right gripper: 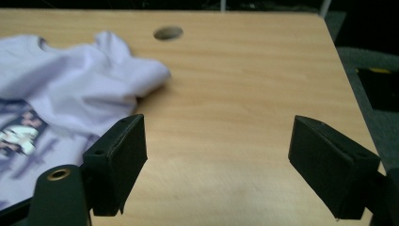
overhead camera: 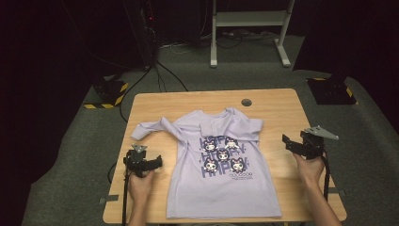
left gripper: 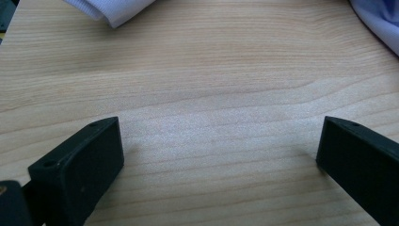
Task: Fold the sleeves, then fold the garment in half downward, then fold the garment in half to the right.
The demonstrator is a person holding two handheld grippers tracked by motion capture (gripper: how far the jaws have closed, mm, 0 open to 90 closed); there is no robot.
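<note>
A lilac T-shirt (overhead camera: 221,165) with cartoon figures printed on its chest lies flat in the middle of the wooden table (overhead camera: 277,101). One sleeve is stretched out to the left (overhead camera: 153,127), the other is folded in over the chest (right gripper: 117,75). My left gripper (overhead camera: 149,164) rests low over bare wood left of the shirt, jaws wide apart with nothing between them (left gripper: 219,155). My right gripper (overhead camera: 294,143) hovers to the right of the shirt, open, with bare table between its jaws (right gripper: 216,160).
A round cable hole (overhead camera: 246,102) sits near the table's far edge. Beyond the table stand a white desk frame (overhead camera: 247,28), black equipment with cables (overhead camera: 141,33) and two floor bases with yellow-black tape (overhead camera: 110,92). Bare wood flanks the shirt on both sides.
</note>
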